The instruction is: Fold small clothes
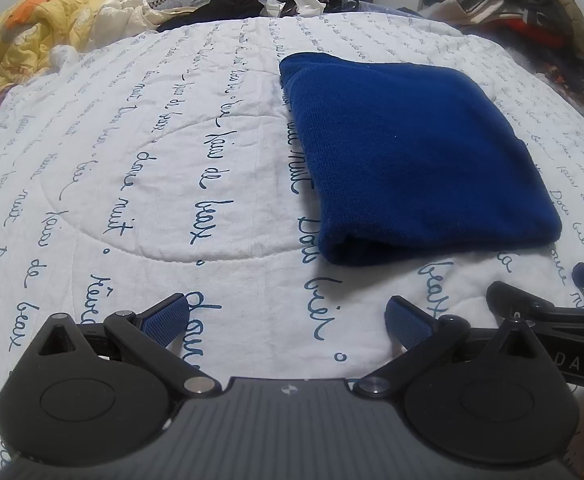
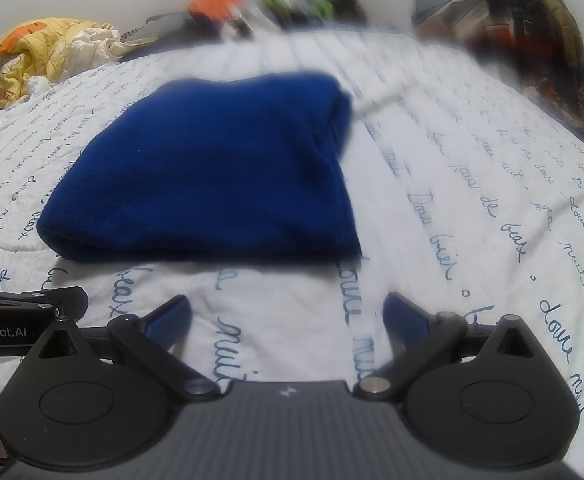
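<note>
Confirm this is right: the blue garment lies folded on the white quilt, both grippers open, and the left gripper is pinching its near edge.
Not quite. The left gripper holds nothing: the left wrist view shows it open, short of the folded blue garment on the white quilt. The right gripper is open too.

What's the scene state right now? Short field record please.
surface: white quilt with blue script print
garment: blue cloth, folded, lying flat on the quilt
left claw: open, empty, short of the cloth
right claw: open, empty, short of the cloth
contact: neither claw touches the cloth
background: piled clothes along the far edge
</note>
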